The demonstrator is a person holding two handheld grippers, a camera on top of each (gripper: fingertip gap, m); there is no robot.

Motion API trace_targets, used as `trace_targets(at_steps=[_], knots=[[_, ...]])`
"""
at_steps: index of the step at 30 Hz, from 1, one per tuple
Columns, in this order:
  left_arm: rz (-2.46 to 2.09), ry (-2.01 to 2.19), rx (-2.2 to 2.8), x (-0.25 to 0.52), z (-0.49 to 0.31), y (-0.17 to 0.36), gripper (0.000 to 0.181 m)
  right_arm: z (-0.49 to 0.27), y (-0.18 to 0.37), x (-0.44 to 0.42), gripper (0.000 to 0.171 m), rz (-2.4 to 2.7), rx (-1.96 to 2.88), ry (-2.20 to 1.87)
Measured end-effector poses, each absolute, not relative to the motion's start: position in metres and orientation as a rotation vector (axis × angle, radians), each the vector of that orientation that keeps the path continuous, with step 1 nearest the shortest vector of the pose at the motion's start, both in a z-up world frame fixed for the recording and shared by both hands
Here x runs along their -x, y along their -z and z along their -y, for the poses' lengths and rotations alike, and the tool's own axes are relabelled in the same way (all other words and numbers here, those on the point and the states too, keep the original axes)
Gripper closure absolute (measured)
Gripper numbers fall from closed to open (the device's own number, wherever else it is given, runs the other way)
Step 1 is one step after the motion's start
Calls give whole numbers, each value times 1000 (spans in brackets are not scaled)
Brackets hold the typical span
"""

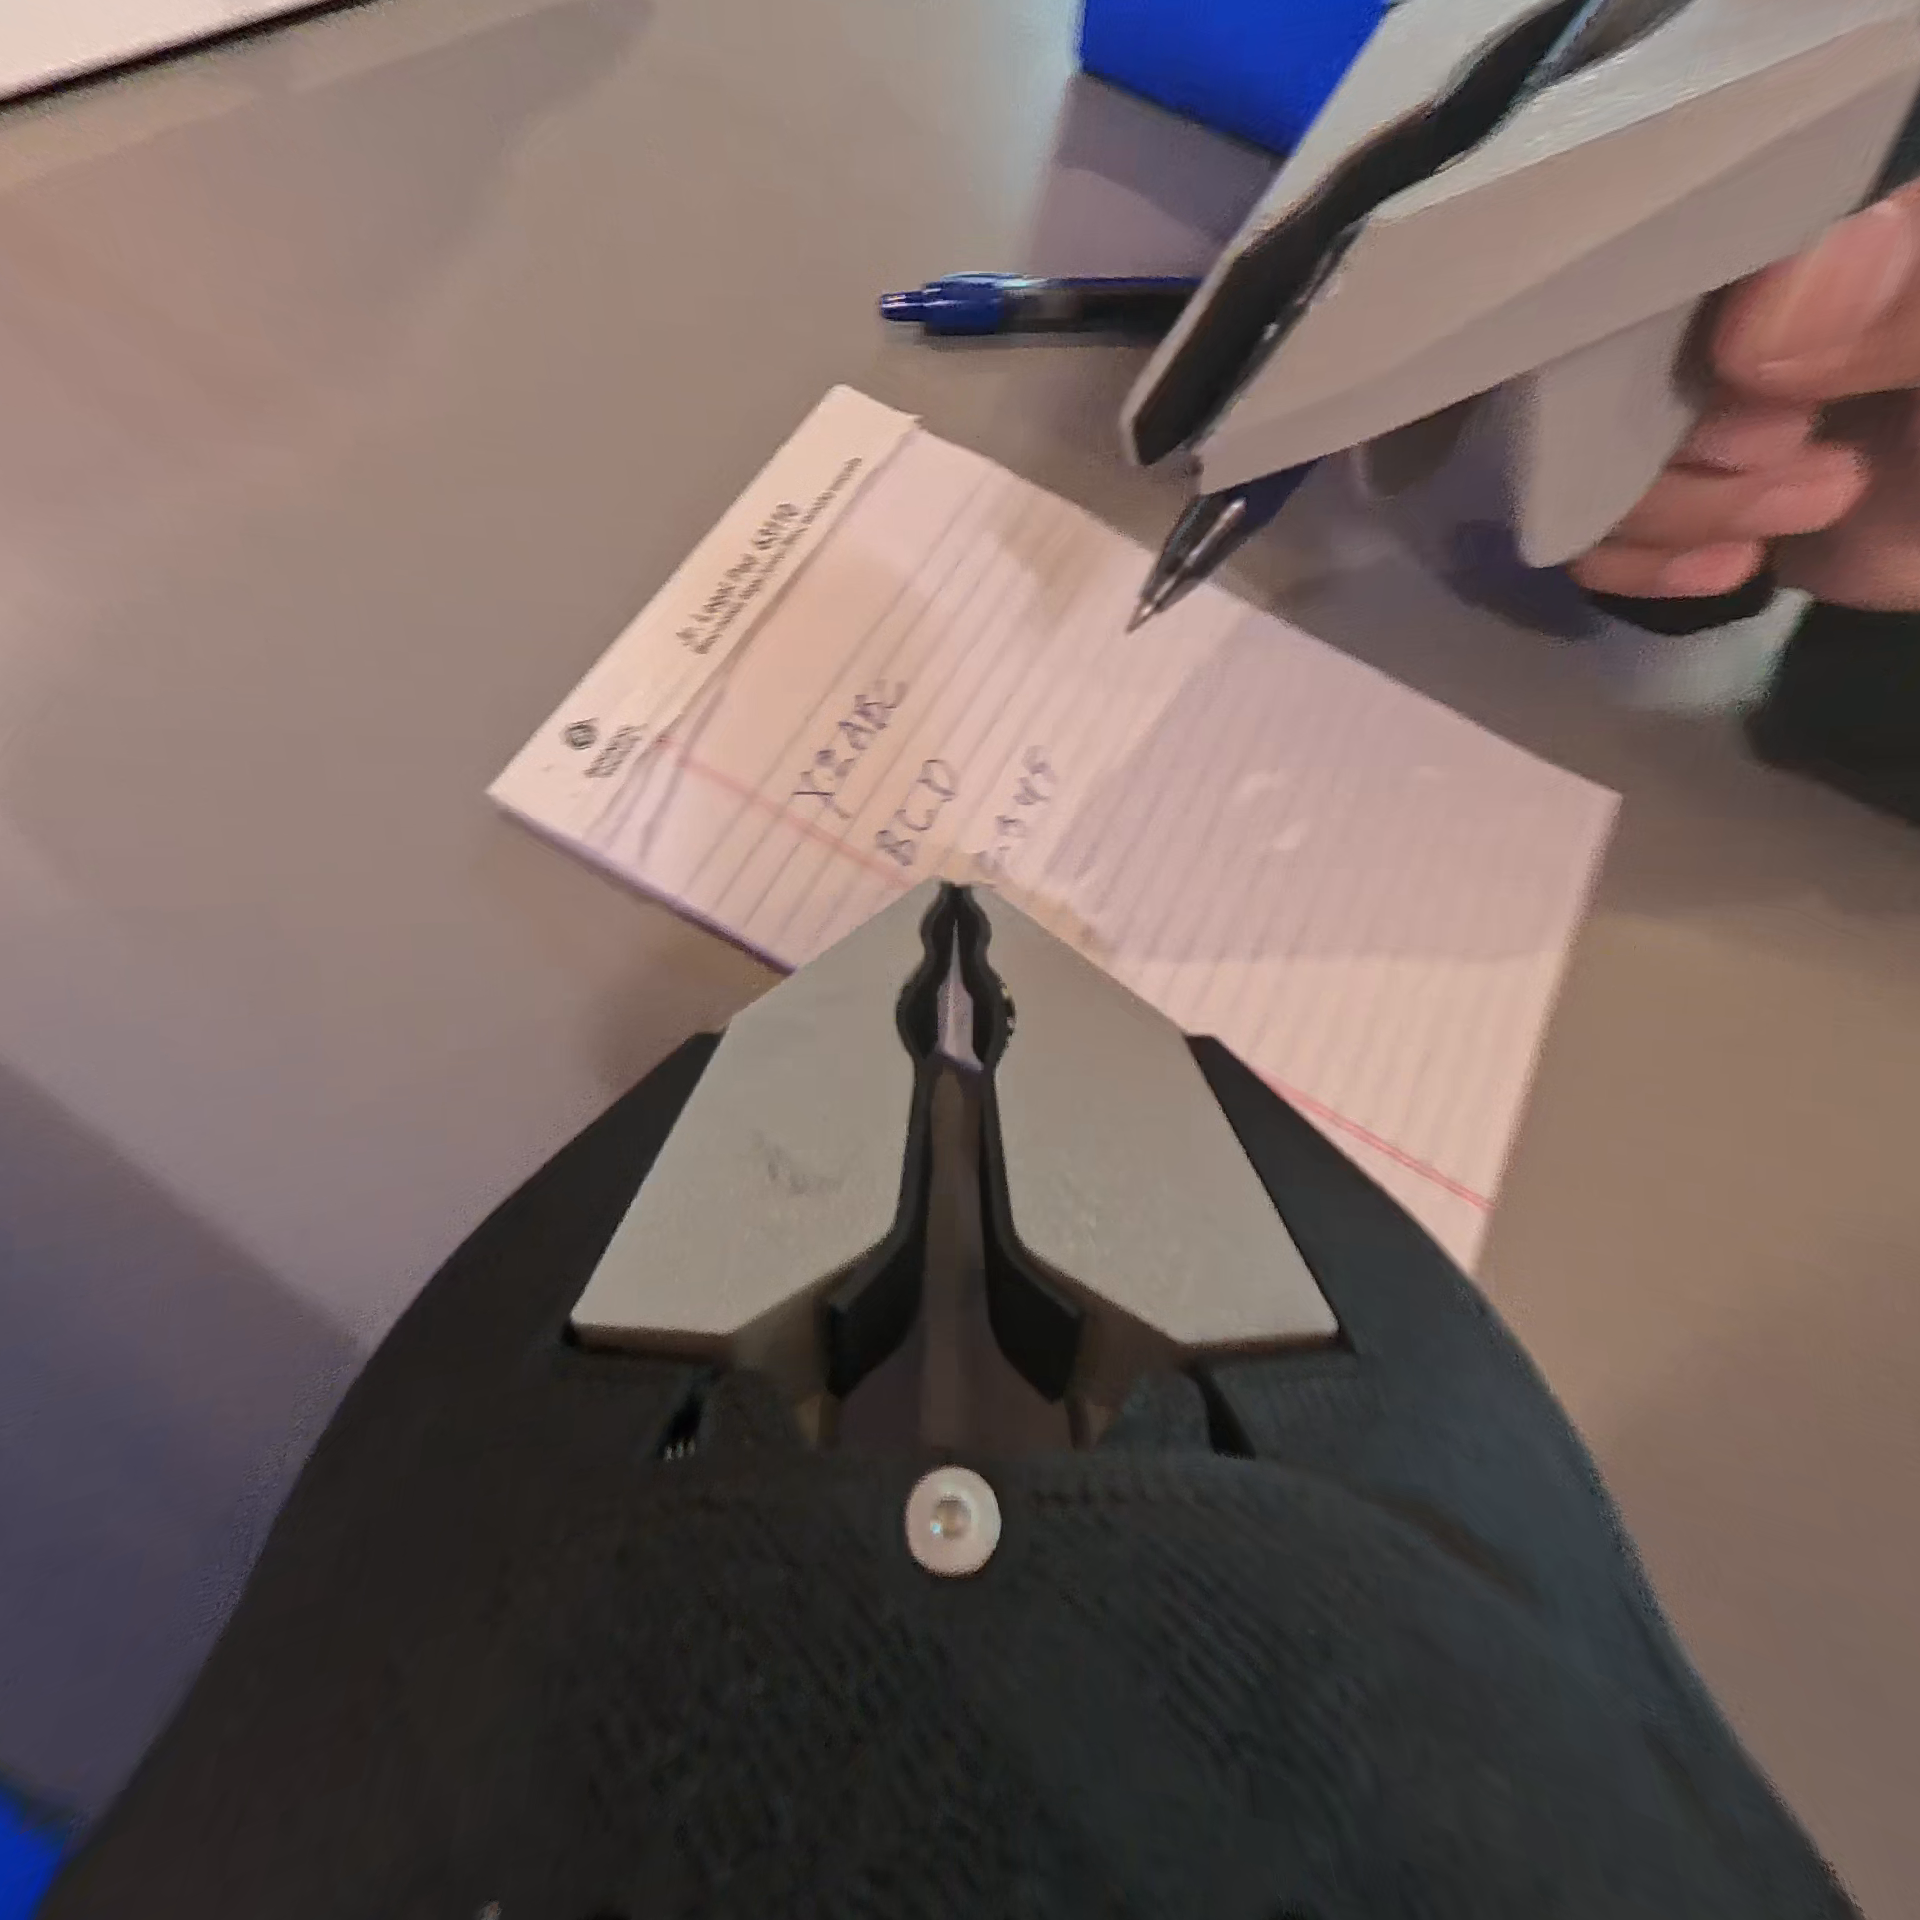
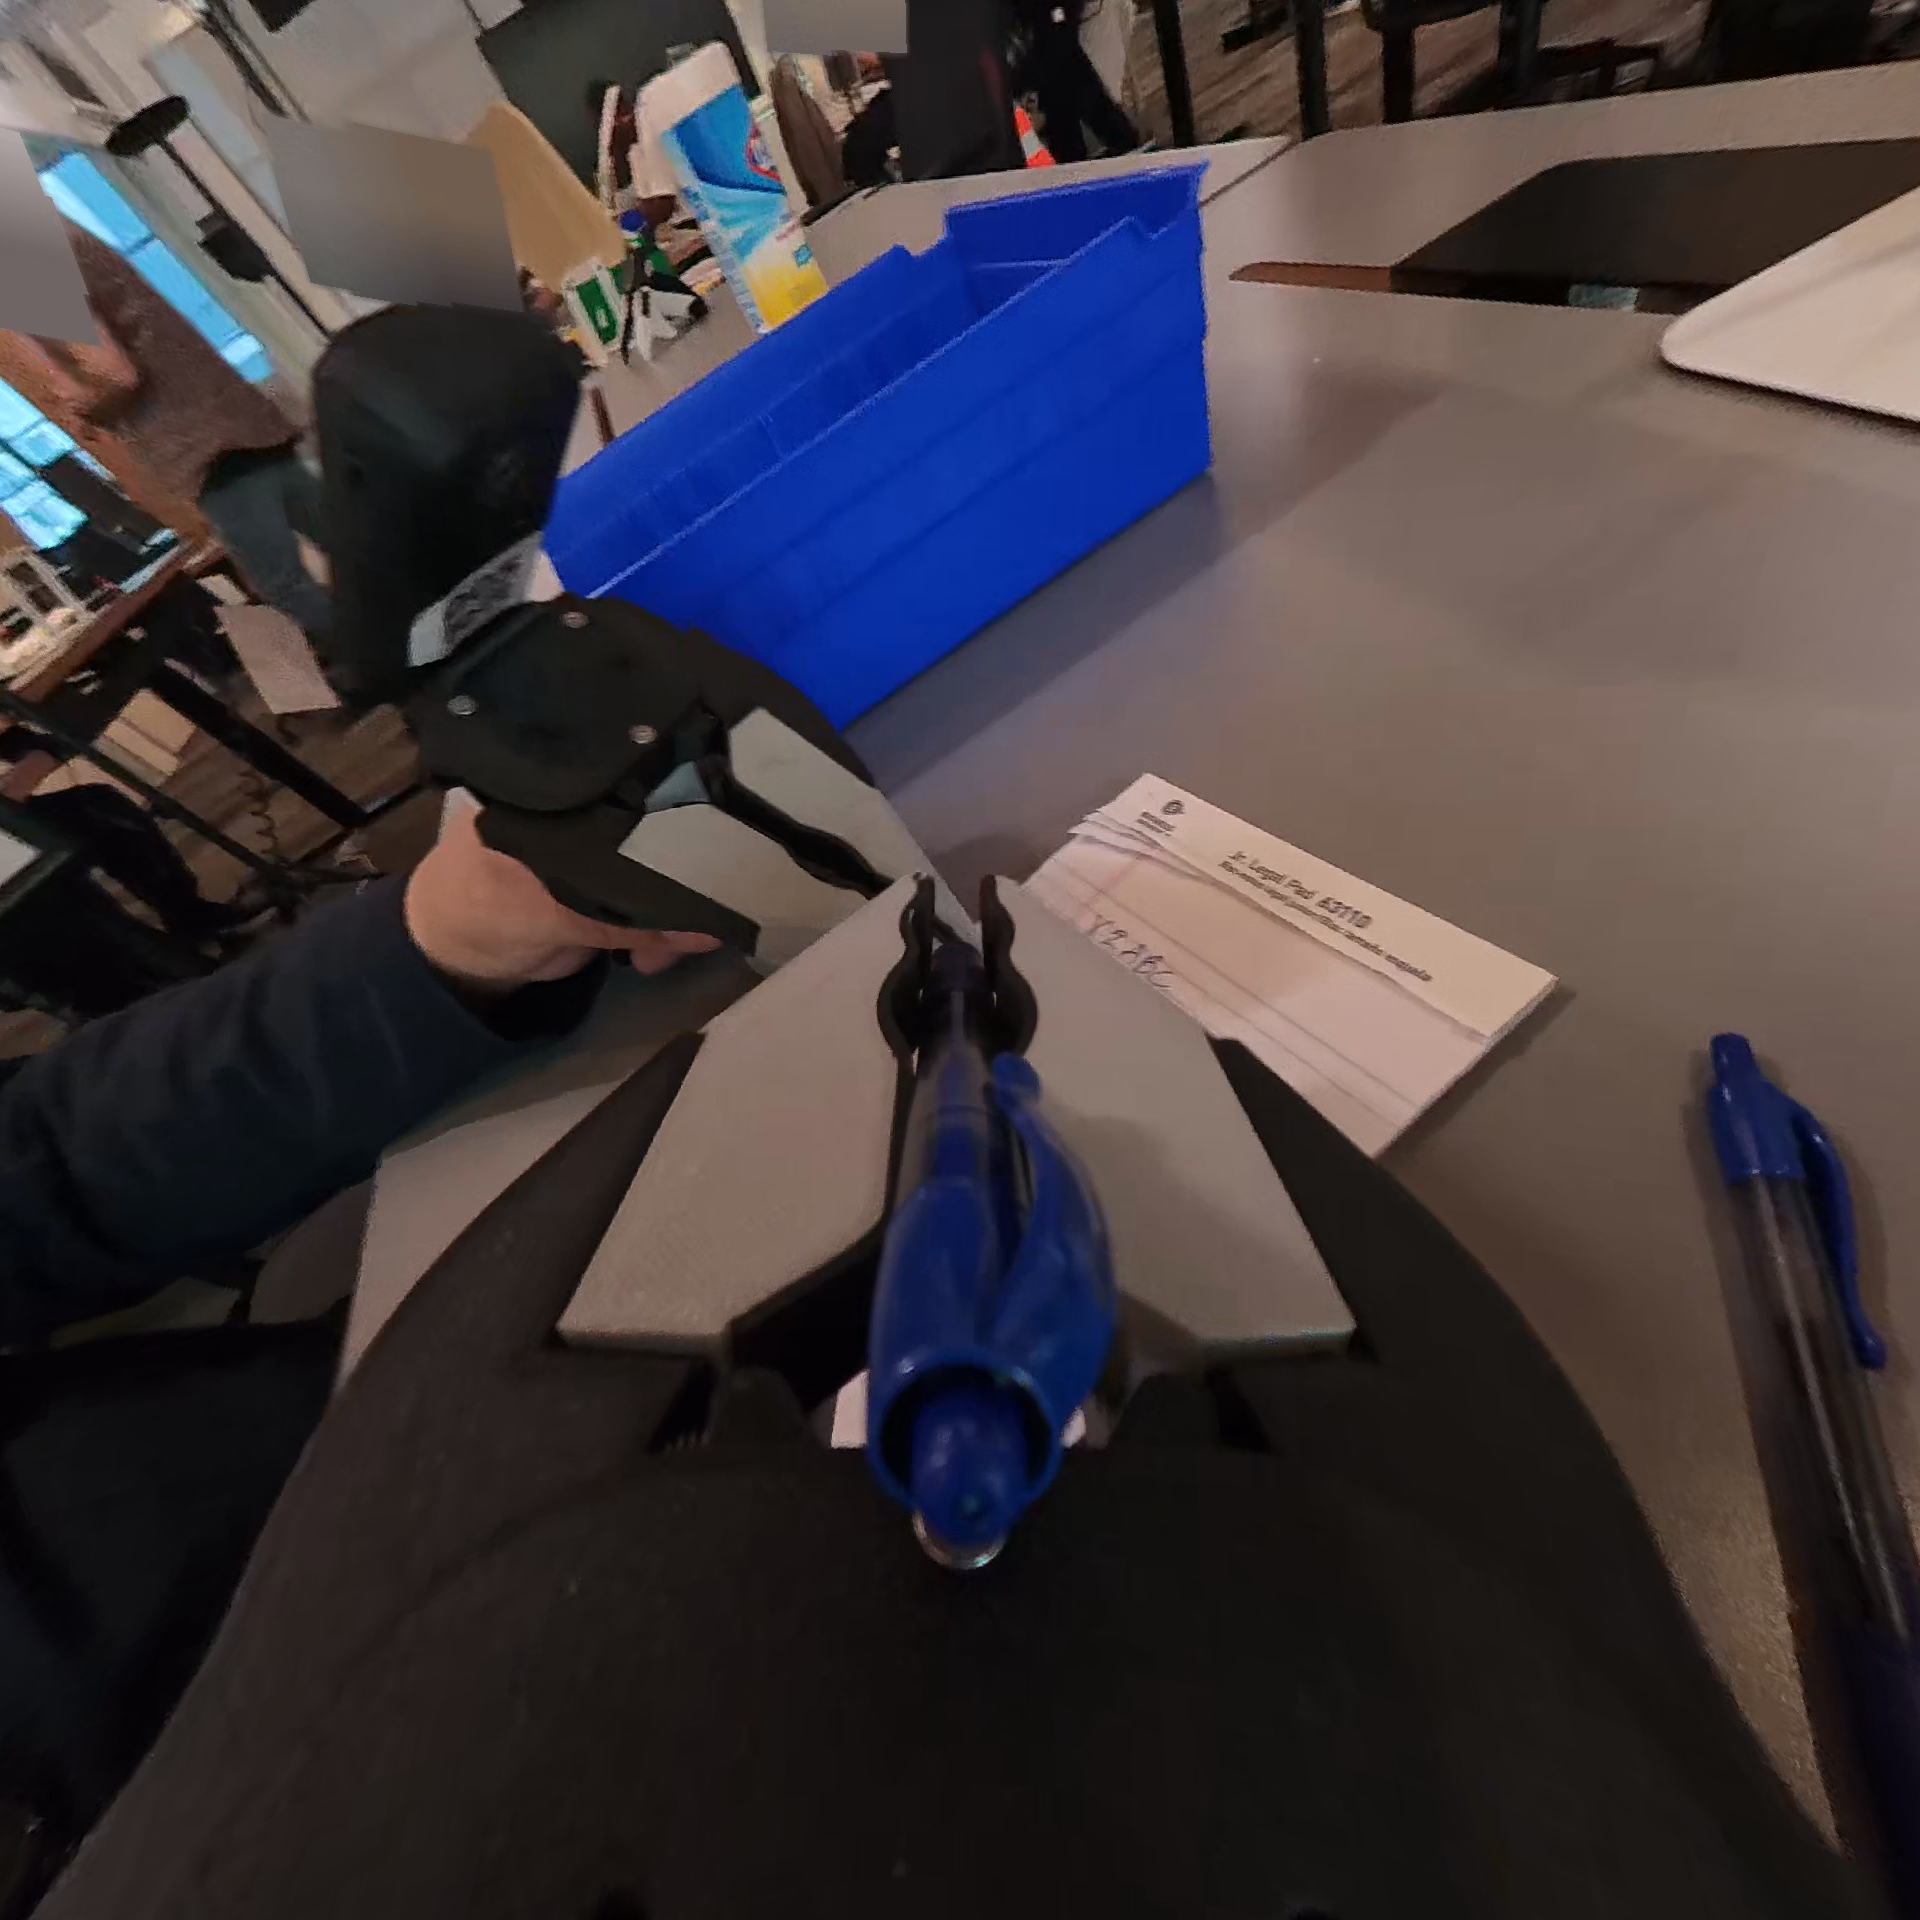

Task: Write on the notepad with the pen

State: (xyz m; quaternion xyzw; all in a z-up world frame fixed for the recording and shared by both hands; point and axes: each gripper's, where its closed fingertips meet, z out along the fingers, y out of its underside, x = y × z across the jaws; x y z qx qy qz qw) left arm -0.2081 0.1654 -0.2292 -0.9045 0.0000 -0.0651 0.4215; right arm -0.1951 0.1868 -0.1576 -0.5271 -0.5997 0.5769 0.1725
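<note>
- My right fingers (image 2: 951,899) clamp the blue pen (image 2: 987,1247), its tip poised over the notepad (image 1: 1195,831).
- My left fingers (image 1: 958,896) are pressed together, empty, at the notepad's edge.

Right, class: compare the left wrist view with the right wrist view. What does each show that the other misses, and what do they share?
Only the left wrist view shows the held pen's tip over the page. Only the right wrist view shows the whole blue bin and the pen's button end. Both show the notepad, the spare pen on the table, the shut left claw and the right claw gripping its pen.
</note>
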Motion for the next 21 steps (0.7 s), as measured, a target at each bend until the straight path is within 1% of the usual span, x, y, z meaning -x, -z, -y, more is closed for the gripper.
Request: trace_targets(at_steps=[1, 5, 13, 16, 18, 19, 21], knots=[[-17, 222, 2253, 201, -166, 227, 181, -185, 154, 193, 166, 1709, 1485, -1678], [-98, 381, 2159, 176, -170, 212, 170, -171, 140, 180, 166, 1774, 1431, -1889], [-182, 581, 1975, 148, -169, 180, 157, -158, 137, 170, 167, 1872, 1374, -1945], [-203, 600, 1925, 143, -168, 171, 161, -149, 144, 170, 166, 1932, 1378, -1932], [-235, 579, 1924, 141, -166, 170, 172, -143, 145, 169, 165, 1949, 1378, -1954], [-246, 554, 1928, 141, -166, 170, 175, -144, 145, 171, 166, 1933, 1381, -1959], [-267, 484, 1943, 143, -167, 173, 175, -148, 140, 175, 163, 1876, 1387, -1968]])
